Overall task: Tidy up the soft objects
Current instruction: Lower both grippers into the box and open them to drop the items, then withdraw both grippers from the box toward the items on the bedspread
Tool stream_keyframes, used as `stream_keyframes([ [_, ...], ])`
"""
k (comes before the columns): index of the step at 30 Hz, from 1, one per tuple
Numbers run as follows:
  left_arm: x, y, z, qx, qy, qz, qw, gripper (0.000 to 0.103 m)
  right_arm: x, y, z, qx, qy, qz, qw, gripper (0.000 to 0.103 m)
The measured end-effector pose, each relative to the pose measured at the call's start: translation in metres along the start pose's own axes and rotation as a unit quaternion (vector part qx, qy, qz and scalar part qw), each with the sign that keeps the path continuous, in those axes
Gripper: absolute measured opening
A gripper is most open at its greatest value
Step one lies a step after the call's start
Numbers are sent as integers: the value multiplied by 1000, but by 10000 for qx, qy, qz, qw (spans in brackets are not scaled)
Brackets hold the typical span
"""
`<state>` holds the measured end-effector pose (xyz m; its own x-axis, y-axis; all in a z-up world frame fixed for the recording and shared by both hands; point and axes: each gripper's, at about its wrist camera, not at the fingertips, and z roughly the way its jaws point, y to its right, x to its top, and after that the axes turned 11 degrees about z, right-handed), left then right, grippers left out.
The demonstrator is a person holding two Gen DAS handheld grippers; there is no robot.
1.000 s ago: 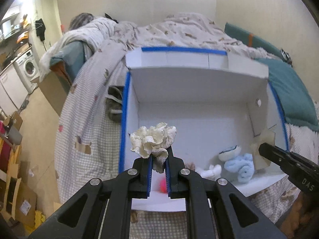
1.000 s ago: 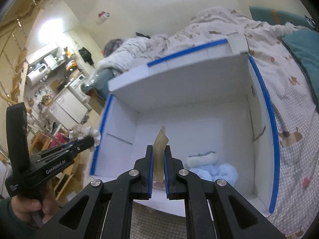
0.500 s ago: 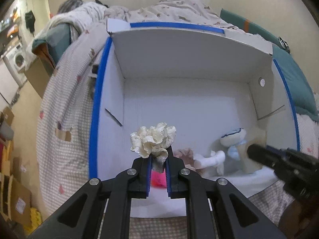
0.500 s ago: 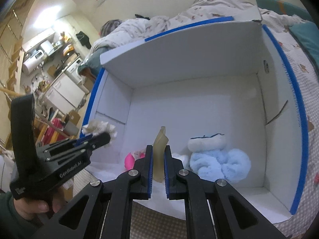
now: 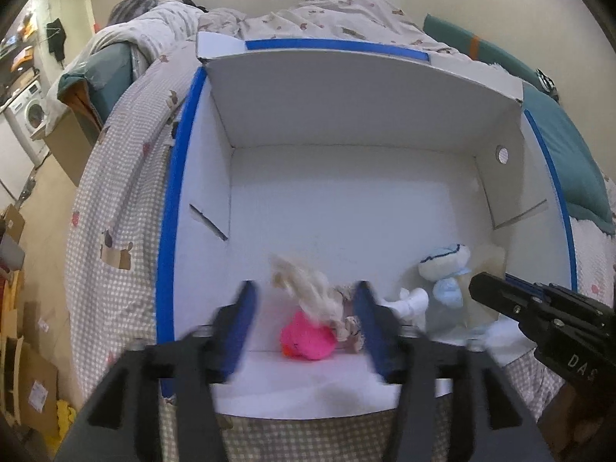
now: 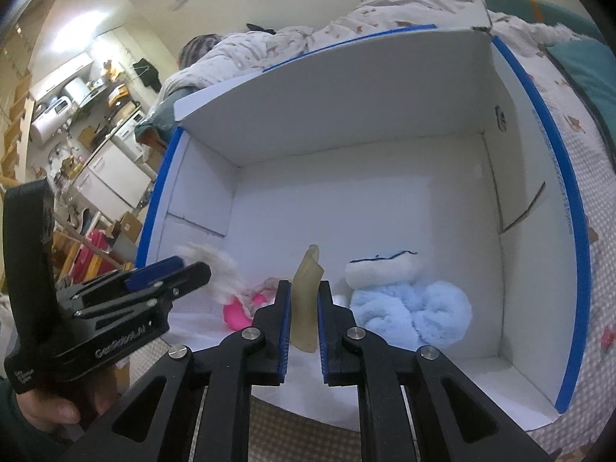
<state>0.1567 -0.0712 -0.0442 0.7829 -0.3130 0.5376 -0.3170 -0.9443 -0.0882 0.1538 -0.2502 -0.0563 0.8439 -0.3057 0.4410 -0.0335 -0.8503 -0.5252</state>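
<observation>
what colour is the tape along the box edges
Blue tape on the white box, clearest in the right wrist view.

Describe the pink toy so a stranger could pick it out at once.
Find the white box with blue-taped edges on the bed. Look on its floor by the near wall, left of the light blue plush. The pink toy is the only bright pink thing there.

Two wrist fisheyes, both close over the near edge of the white box (image 5: 346, 208) on the bed (image 5: 115, 192), facing into it.
Left wrist cam looks from near-left, right wrist cam from near-right, angled left. Shared: box interior, pink toy (image 5: 306, 337) (image 6: 238, 310), blue plush (image 5: 442, 281) (image 6: 408, 300); each sees the other gripper.
</observation>
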Motion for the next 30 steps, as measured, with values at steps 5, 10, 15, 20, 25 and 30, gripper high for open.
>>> stream_keyframes([
  [5,1,-2,1,36,-12,-64,10000,64,2,13,-1,-22,17,385,9993,76],
  [10,0,-3,1,66,-29,-59,10000,64,2,17,-4,-37,147,518,9985,76],
  [15,0,-3,0,78,-10,-48,10000,64,1,16,-2,-76,92,481,9988,76],
  [20,0,-2,0,90,-21,-30,10000,64,1,16,-1,-94,86,460,9989,76],
  [25,0,-2,-2,128,32,-51,9999,64,2,16,0,-105,80,508,9986,76],
  [30,-5,-5,-14,227,137,-48,9996,64,-2,14,-6,-219,182,397,9988,76],
])
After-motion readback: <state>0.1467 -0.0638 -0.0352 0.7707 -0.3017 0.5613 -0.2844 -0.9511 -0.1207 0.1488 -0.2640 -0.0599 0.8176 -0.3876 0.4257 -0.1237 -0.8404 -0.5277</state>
